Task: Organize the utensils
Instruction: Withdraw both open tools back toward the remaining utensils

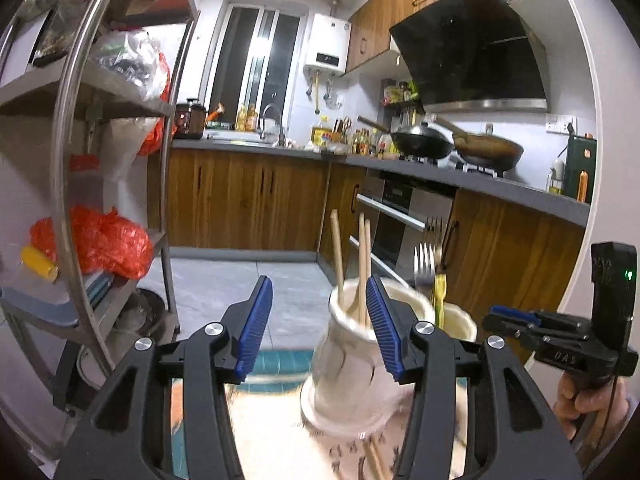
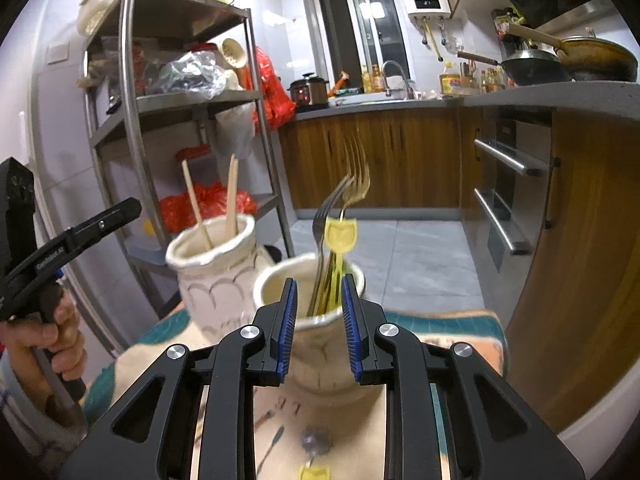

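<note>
Two cream ceramic jars stand on a patterned mat. The left jar (image 1: 352,364) (image 2: 216,276) holds wooden chopsticks (image 1: 362,264) (image 2: 232,196). The right jar (image 2: 316,320) (image 1: 460,320) holds forks (image 2: 344,208) (image 1: 426,260) and a yellow-handled utensil (image 2: 340,236). My left gripper (image 1: 320,328) is open and empty, its right pad in front of the chopstick jar's rim. My right gripper (image 2: 318,324) is open and empty, its jaws level with the fork jar's rim. A chopstick (image 1: 376,460) lies on the mat, and a yellow-handled spoon (image 2: 314,452) lies below the fork jar.
The mat (image 2: 452,332) covers a small table with a teal border. A steel shelf rack (image 2: 180,120) (image 1: 80,160) with bags stands at the left. Wooden kitchen cabinets and an oven (image 2: 508,192) are at the right. The other gripper shows in each view (image 1: 560,336) (image 2: 60,248).
</note>
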The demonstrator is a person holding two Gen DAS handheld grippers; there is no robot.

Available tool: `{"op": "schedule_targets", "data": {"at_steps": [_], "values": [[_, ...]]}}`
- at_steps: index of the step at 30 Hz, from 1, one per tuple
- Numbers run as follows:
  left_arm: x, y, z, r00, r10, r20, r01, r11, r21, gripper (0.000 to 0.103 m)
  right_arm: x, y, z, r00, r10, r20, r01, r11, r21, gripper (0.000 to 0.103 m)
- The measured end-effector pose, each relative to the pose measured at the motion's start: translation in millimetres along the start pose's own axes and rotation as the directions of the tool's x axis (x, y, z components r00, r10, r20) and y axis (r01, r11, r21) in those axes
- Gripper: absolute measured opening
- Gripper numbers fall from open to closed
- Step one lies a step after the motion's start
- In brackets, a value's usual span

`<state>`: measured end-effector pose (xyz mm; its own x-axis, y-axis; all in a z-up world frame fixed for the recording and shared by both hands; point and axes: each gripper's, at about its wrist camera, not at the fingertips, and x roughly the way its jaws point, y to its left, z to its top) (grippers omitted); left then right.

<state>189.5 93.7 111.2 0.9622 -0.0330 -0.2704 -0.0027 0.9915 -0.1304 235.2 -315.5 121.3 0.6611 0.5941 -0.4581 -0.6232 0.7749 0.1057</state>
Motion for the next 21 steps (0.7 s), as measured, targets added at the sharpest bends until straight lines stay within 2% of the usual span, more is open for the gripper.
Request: {"op": "schedule_targets", "data": {"at_steps": [5, 7, 9, 13, 18, 21], "values": [[-5, 3, -28, 0.995, 0.001, -0.098, -0.002, 1.0, -0.012, 0.034, 1, 2, -23, 0.995, 0.012, -0.104, -0.012, 1.0, -0.003, 0.024], [-3, 3, -42, 0.987, -0.02, -0.163, 0.015, 0.999, -0.032, 0.025, 3, 4, -35, 0.987, 0.009, -0.158, -0.011, 1.0, -0.008, 0.024], [0, 2, -55, 0.975, -0.036, -0.22, 0.026, 0.999, -0.048, 0.022, 6, 7, -47, 0.977, 0.005, -0.211, -0.009, 1.0, -0.015, 0.024], [8, -6, -79, 0.938, -0.081, -0.337, 0.067, 0.996, -0.053, 0.02, 5, 9, -72, 0.949, 0.01, -0.314, -0.016, 1.0, -0.018, 0.023], [12, -22, -102, 0.888, -0.131, -0.442, 0.127, 0.991, -0.038, 0.019, -4, 12, -97, 0.928, 0.019, -0.372, -0.026, 1.0, -0.015, 0.024], [12, -30, -111, 0.872, -0.143, -0.469, 0.151, 0.988, -0.02, 0.018, -10, 14, -107, 0.924, 0.014, -0.383, -0.021, 1.0, -0.013, 0.022]]}}
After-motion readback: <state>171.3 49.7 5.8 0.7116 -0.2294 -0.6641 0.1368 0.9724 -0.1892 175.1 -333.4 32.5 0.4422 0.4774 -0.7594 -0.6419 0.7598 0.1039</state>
